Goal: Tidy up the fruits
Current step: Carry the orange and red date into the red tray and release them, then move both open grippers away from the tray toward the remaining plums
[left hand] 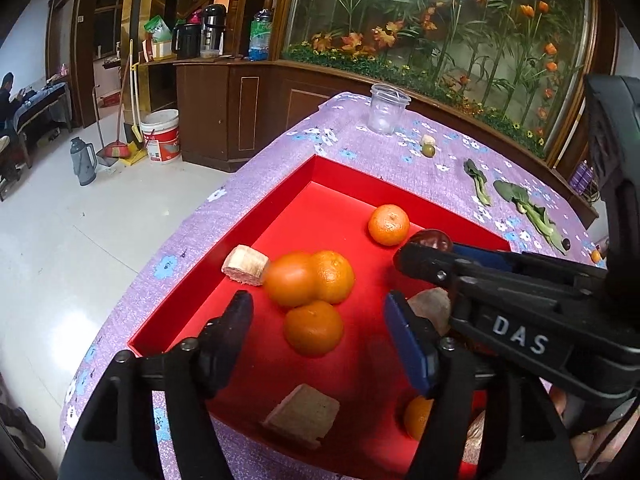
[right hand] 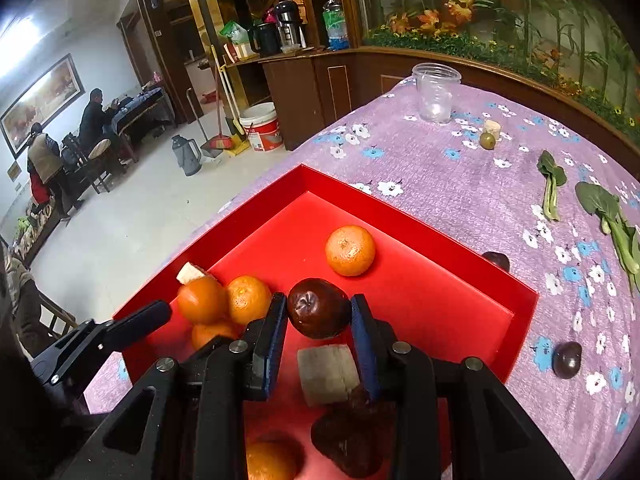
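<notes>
Oranges [left hand: 308,284] cluster at the left of the red tray [right hand: 400,196], the left gripper [left hand: 320,312] hovering over them with jaws spread and empty. Further right, the right gripper [right hand: 320,310] pinches a dark round fruit [right hand: 318,307] above the tray floor, stem dimple facing the camera; being near-spherical, it has no clear long axis. My worry: released from there it could roll, or the two grippers, close together, could knock one another.

Oranges [right hand: 350,250] lie in the tray [right hand: 420,216] — cup [right hand: 436,92] stands behind it
</notes>
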Motion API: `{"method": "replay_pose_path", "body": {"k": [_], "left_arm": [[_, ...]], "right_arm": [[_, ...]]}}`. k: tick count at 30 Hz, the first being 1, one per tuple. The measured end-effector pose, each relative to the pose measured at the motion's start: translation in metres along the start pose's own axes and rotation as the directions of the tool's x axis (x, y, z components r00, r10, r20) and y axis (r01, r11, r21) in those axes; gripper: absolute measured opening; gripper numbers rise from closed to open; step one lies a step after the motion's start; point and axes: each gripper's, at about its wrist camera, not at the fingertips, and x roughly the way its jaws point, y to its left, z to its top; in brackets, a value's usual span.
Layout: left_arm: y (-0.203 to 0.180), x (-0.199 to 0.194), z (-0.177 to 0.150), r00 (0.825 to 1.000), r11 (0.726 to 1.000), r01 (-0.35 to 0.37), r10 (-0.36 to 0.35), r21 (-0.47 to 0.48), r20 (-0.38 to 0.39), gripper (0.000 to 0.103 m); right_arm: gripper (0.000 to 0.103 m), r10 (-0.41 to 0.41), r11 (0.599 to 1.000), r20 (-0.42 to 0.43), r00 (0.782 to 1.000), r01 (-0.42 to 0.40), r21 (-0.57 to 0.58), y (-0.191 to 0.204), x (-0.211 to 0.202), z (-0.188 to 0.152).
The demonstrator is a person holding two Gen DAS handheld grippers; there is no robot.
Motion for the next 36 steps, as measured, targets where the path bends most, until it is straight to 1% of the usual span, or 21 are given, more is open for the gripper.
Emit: {"method": "replay_pose_path", "body": {"k": [4, 5, 8, 9, 20, 29, 36], "left_arm": [[0.0, -0.002, 0.0, 1.0, 1.0, -0.008, 0.008, 0.006, 0.002, 0.075], [0.0, -0.002, 0.0, 1.0, 1.0, -0.01, 0.01, 0.003, 0.003, 0.077], [0.0, -0.002, 0.0, 1.0, 1.0, -0.015, 0.015, 0.0, 0.0, 0.079], [0.0, -0.001, 0.0, 1.0, 1.0, -0.018, 0.018, 0.0, -0.003, 0.079], [-0.012, -0.008, -0.001, 0.999, 0.999, -0.038, 0.038, 0.036, 0.0, 0.079], [-0.032, -0.028, -0.003, 0.997, 0.994, -0.069, 0.066, 0.089, 0.037, 0.08], [-0.053, -0.044, -0.006, 0.996, 0.988, -0.077, 0.069, 0.136, 0.063, 0.08]], "right_arm": [[0.036, 0.01, 1.0, -0.004, 1.0, -0.01, 0.002, 0.002, 0.002, 0.001], [0.04, 0.015, 1.0, -0.002, 1.0, -0.015, 0.006, 0.001, 0.002, 0.002], [0.055, 0.014, 1.0, 0.014, 1.0, -0.014, 0.009, 0.001, -0.002, 0.002], [0.056, 0.013, 1.0, 0.019, 1.0, -0.014, 0.011, 0.001, -0.004, 0.002], [0.056, 0.012, 0.998, 0.051, 0.999, -0.016, 0.063, -0.016, -0.027, -0.006], [0.056, 0.005, 0.995, 0.088, 0.996, -0.014, 0.1, -0.031, -0.057, -0.027], [0.058, -0.011, 0.99, 0.117, 0.993, -0.006, 0.144, -0.051, -0.083, -0.045]]}}
